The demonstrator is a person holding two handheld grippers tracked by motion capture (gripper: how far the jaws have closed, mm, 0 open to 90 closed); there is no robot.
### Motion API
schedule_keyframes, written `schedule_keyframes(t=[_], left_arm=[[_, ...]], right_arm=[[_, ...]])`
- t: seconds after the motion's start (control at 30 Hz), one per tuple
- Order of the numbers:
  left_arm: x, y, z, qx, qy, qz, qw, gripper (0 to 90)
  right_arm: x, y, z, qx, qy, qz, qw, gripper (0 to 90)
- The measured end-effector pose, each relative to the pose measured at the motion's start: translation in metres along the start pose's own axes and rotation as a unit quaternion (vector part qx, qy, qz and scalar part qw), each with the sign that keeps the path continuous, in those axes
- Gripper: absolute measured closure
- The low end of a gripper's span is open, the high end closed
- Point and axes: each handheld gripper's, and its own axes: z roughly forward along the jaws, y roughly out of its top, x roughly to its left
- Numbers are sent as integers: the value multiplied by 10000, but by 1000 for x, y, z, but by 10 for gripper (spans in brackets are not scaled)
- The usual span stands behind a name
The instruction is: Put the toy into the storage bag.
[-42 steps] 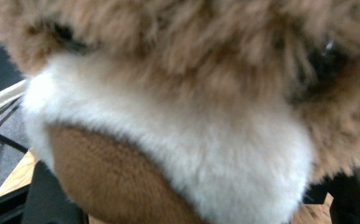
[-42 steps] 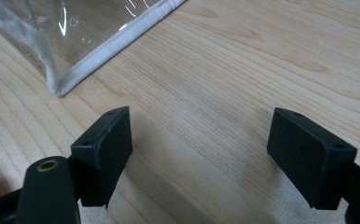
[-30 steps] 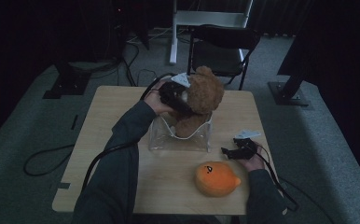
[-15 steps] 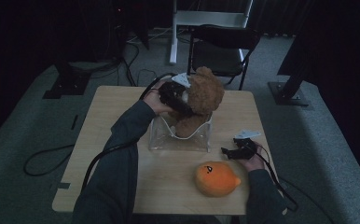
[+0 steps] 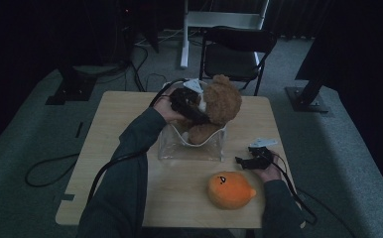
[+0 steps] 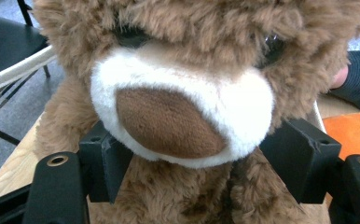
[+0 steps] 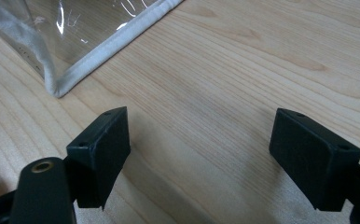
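A brown teddy bear [image 5: 224, 101] sits partly inside a clear plastic bag [image 5: 189, 149] with white trim at the middle of the table. My left gripper [image 5: 198, 115] reaches it from the left. In the left gripper view the black jaws of the left gripper [image 6: 201, 156] press the fur on both sides of the bear's [image 6: 178, 116] white muzzle. My right gripper [image 5: 242, 160] rests low at the table's right, pointing left towards the bag. Its jaws [image 7: 199, 149] stand wide apart over bare wood, near the bag's corner [image 7: 75, 65].
An orange round plush [image 5: 229, 190] lies at the front of the wooden table [image 5: 115, 129], just left of my right forearm. A small white item [image 5: 263, 142] lies behind the right gripper. A black chair [image 5: 236, 47] stands beyond the far edge.
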Motion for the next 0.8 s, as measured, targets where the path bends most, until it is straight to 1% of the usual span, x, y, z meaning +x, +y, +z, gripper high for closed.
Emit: schedule_keyframes(t=[0.17, 0.27, 0.3, 0.37, 0.4, 0.43, 0.57, 0.6, 0.67, 0.73, 0.8], left_arm=[[0, -1, -1, -16, 47, -11, 10000, 274], [2, -2, -5, -104, 93, -29, 9999, 274], [2, -2, -6, -122, 97, -12, 9999, 274], [2, -2, -7, -157, 86, -46, 9998, 274], [2, -3, -8, -200, 92, -61, 9997, 274], [3, -3, -10, -298, 73, -116, 9995, 273], [3, -2, -12, -465, 96, -182, 9987, 273], [4, -2, -12, -534, 132, -186, 9983, 273], [5, -1, -13, -642, 111, -246, 9976, 273], [4, 0, -13, -638, 140, -232, 9976, 273], [4, 1, -14, -650, 114, -241, 9975, 273]], right_arm=[[0, 0, 0, 4, 2, 1, 10000, 192], [0, 0, 0, 2, 3, 1, 10000, 192], [0, 0, 0, 2, 2, 2, 10000, 192], [0, 0, 0, 2, 3, 2, 10000, 191], [0, 0, 0, 0, 2, 3, 10000, 191], [0, 0, 0, 0, 2, 2, 10000, 191], [0, 0, 0, 2, 1, 3, 10000, 191], [0, 0, 0, 0, 1, 2, 10000, 191], [0, 0, 0, 1, -1, 1, 10000, 191], [0, 0, 0, 0, 1, 2, 10000, 191], [0, 0, 0, 2, 1, 3, 10000, 191]])
